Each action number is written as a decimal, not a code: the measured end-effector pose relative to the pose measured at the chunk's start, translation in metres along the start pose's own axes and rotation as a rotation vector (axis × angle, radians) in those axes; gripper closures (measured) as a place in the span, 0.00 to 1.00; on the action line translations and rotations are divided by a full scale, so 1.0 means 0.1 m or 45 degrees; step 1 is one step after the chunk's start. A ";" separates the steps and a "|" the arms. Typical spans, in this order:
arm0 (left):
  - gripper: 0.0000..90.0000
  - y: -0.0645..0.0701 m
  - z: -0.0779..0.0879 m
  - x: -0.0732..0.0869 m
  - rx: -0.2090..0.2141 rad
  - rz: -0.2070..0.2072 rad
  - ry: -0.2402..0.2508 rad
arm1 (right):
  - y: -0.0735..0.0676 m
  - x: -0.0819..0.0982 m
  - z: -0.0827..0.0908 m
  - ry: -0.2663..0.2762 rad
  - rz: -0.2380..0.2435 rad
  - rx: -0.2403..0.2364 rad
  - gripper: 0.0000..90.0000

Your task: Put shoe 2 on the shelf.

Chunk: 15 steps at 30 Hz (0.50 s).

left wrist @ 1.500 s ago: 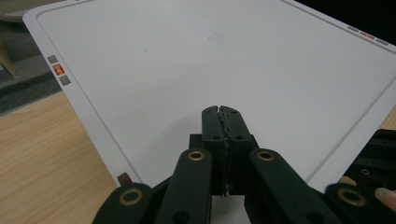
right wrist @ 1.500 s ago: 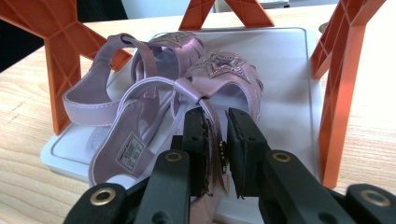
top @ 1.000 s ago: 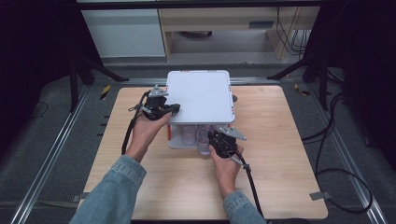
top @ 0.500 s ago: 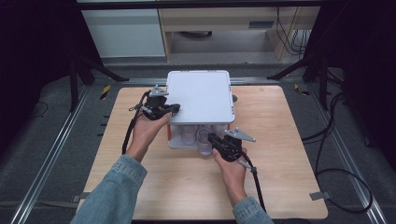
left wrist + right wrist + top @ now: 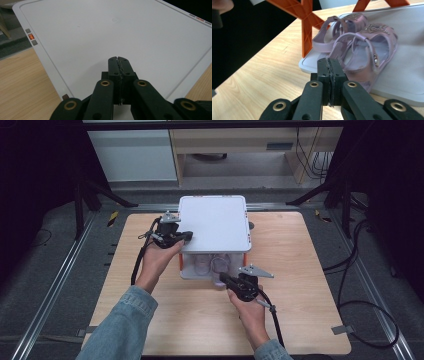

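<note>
Backing away from the lilac sandals [image 5: 359,50] on the rack's lower shelf [image 5: 404,82], the right gripper [image 5: 235,282] had its jaws pressed together, empty, while the left gripper [image 5: 185,236], likewise closed, rested over the white top [image 5: 215,222].

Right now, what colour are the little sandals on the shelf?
The sandals are light purple, clearest in the right gripper view.

Two grippers at a white rack
Left gripper [image 5: 172,234] touched the rack [image 5: 215,222] top mid-frame; right gripper [image 5: 240,285] sat lower on the worktop [image 5: 310,270].
</note>
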<state>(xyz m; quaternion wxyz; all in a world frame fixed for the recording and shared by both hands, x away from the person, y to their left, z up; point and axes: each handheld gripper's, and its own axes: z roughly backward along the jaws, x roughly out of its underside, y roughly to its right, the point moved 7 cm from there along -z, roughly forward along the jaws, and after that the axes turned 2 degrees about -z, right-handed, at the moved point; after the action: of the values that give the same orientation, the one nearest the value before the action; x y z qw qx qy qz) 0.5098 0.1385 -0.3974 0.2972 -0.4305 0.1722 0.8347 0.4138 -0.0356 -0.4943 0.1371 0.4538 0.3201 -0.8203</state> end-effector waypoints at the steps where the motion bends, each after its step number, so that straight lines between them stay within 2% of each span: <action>1: 0.99 0.00 0.00 0.00 -0.001 0.000 -0.001 | -0.01 0.01 0.00 -0.002 0.006 -0.005 1.00; 4: 0.99 0.00 0.00 0.00 -0.004 -0.002 -0.004 | -0.03 0.05 0.00 -0.022 0.020 -0.014 1.00; 15: 0.99 0.00 0.00 0.00 -0.002 0.002 -0.005 | 0.04 0.28 -0.08 -0.148 0.043 0.030 1.00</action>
<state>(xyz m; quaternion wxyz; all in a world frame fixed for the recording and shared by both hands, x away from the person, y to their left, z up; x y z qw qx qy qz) 0.5099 0.1384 -0.3972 0.2964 -0.4288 0.1713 0.8360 0.4060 -0.0316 -0.5222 0.1638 0.4123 0.2942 -0.8465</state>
